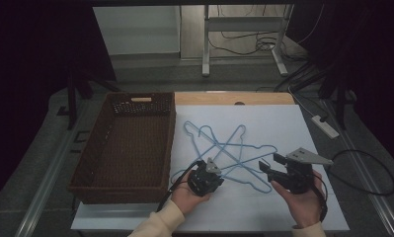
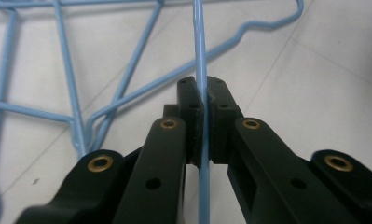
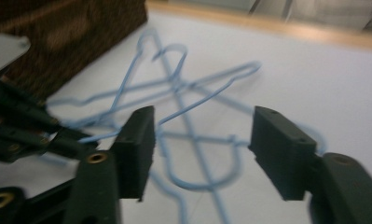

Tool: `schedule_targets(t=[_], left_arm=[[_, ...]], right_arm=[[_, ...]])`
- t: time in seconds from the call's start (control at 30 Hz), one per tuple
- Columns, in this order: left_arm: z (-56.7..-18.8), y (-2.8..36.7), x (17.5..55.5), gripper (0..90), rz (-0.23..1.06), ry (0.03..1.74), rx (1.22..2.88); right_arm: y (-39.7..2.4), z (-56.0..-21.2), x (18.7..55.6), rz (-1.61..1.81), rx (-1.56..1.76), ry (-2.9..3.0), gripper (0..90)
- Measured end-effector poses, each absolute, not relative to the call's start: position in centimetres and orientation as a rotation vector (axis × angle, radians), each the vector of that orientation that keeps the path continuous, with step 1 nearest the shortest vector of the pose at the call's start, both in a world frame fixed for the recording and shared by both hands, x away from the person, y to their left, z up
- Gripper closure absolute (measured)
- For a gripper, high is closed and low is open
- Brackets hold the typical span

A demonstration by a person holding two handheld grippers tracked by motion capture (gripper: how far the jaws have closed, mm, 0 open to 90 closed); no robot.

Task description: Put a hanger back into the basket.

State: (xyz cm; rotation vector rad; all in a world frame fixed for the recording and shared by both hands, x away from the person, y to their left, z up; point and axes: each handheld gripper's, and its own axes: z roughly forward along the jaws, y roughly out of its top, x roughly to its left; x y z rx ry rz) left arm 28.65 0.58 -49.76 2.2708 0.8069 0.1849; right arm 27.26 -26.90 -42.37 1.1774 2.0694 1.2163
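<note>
Nearest the bottom edge, two hands coming in over the white counter (image 1: 263,207), one gripper each. Left gripper (image 1: 208,173) with its fingers (image 2: 189,109) clamped tight on a thin blue wire of the hangers (image 1: 224,148), the rod running straight up between the pads in the left gripper view. Right gripper (image 1: 267,170) just to the right of the pile, fingers (image 3: 136,140) standing well apart with nothing pinched; in the right gripper view, bits of blue wire showing through the gap, lying on the counter behind it, kinda blurry. Hangers themselves in a loose tangled heap around the middle of the counter, hooks pointing toward the far side, wires crossing over each other, so can't really tell how many. Just left of the heap, a dark brown wicker basket (image 1: 88,168) sitting alongside the counter's left edge. Further back, a strip of bare wood (image 1: 263,98) at the counter's far edge, then metal legs (image 1: 205,49) and cables (image 1: 244,42) on the floor.
</note>
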Motion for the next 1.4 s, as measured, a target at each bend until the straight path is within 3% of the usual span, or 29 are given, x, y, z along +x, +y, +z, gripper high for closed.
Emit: schedule_targets(t=[0.27,0.8,1.07,1.4], left_arm=[[-48.1,2.2,28.5,86.4,0.206,0.841,2.195],[-44.0,4.8,27.1,86.5,0.233,0.822,2.069],[-41.0,6.5,26.7,86.5,0.175,0.804,2.008],[-38.2,10.0,27.0,86.6,0.232,0.816,1.937]], right_arm=[[-30.4,-44.2,27.0,1.219,1.206,2.064,36.3],[-29.6,-46.3,27.5,1.164,1.124,2.191,36.1],[-29.7,-46.5,27.5,1.155,1.127,2.201,36.2],[-29.6,-46.9,27.7,1.137,1.140,2.226,36.2]])
